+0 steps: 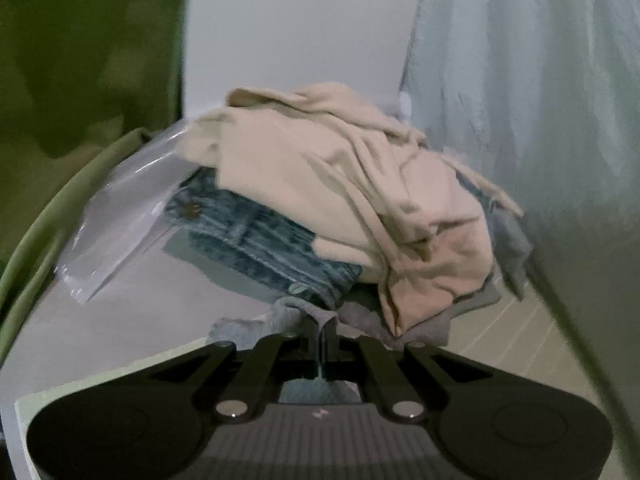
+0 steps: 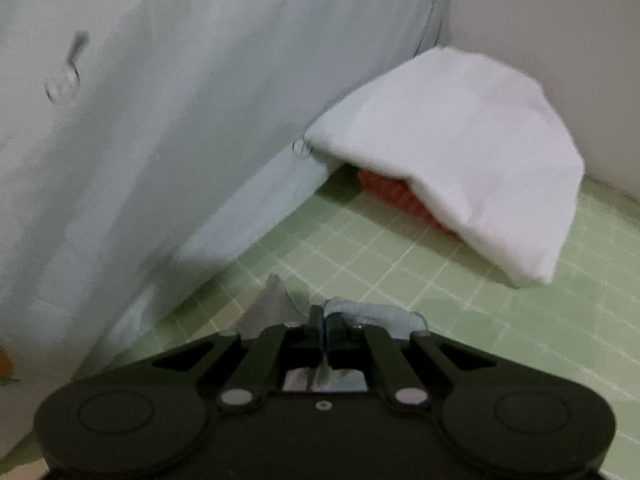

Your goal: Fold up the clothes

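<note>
My left gripper (image 1: 320,326) is shut on an edge of a pale blue shirt (image 1: 520,92), which hangs lifted at the right of the left wrist view. My right gripper (image 2: 323,318) is shut on another edge of the same pale blue shirt (image 2: 160,120), which rises as a broad sheet at the left of the right wrist view, with clear buttons on it. Behind the left gripper lies a pile: a cream garment (image 1: 340,184) on top of blue jeans (image 1: 256,240) and grey cloth (image 1: 360,312).
A folded white cloth (image 2: 460,160) lies over something red (image 2: 392,192) on the green gridded mat (image 2: 440,300). A clear plastic bag (image 1: 120,216) lies left of the pile. A green cloth (image 1: 80,60) hangs at the far left. A white wall stands behind.
</note>
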Available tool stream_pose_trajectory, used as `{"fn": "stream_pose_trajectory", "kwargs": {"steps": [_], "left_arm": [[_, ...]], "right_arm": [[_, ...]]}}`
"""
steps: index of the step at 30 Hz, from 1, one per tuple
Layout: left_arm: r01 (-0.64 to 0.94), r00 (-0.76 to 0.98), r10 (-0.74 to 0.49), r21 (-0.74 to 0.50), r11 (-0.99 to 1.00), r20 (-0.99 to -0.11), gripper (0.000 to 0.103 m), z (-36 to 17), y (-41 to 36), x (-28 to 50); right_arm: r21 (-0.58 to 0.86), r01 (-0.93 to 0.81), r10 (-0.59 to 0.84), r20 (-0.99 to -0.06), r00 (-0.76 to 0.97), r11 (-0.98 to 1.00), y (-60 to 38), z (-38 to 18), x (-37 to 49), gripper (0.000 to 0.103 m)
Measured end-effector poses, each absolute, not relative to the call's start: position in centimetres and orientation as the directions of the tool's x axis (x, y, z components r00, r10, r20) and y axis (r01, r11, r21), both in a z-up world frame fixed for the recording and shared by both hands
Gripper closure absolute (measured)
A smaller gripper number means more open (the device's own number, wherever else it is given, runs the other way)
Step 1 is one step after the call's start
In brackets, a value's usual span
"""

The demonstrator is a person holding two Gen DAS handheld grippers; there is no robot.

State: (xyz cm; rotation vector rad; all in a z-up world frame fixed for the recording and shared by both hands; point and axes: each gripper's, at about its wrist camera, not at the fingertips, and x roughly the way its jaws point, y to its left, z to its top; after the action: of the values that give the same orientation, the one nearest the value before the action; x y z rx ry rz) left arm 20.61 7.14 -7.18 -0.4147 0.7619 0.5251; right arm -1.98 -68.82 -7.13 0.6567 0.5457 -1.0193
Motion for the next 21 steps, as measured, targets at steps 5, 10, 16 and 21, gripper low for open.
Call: {"fn": "stream_pose_trajectory", "kwargs": {"steps": [5,10,16,21], "left_arm": [[-0.619,0.569,0.301,-0.157,0.77,-0.765,0.101,-9.8,7.8,24.6],[-0.575,0.577,0.323,-0.093,0.813,-0.75,0.04,-9.6,5.4,26.2],[-0.487,0.6,0.331,-0.005,0.873,-0.728,0.021,-8.6,1.9,23.1],[-0.385,0.591,0.244,-0.004,0.923,-0.769,0.021,-9.4,-1.0,20.8]], "right_arm": [[0.266,0.868,-0.506,-0.725,0.467,0.42,-71.8,-9.7,3.6,0.101],[0.273,0.85,-0.505,-0.707,0.495,0.45,-72.5,-10.3,5.1,0.053],[0.14,0.912,-0.576,-0.735,0.356,0.386,-69.0,-12.1,-1.9,0.028],[0.203,0.933,-0.504,-0.797,0.333,0.296,-67.7,-14.7,-5.9,0.025]]}}
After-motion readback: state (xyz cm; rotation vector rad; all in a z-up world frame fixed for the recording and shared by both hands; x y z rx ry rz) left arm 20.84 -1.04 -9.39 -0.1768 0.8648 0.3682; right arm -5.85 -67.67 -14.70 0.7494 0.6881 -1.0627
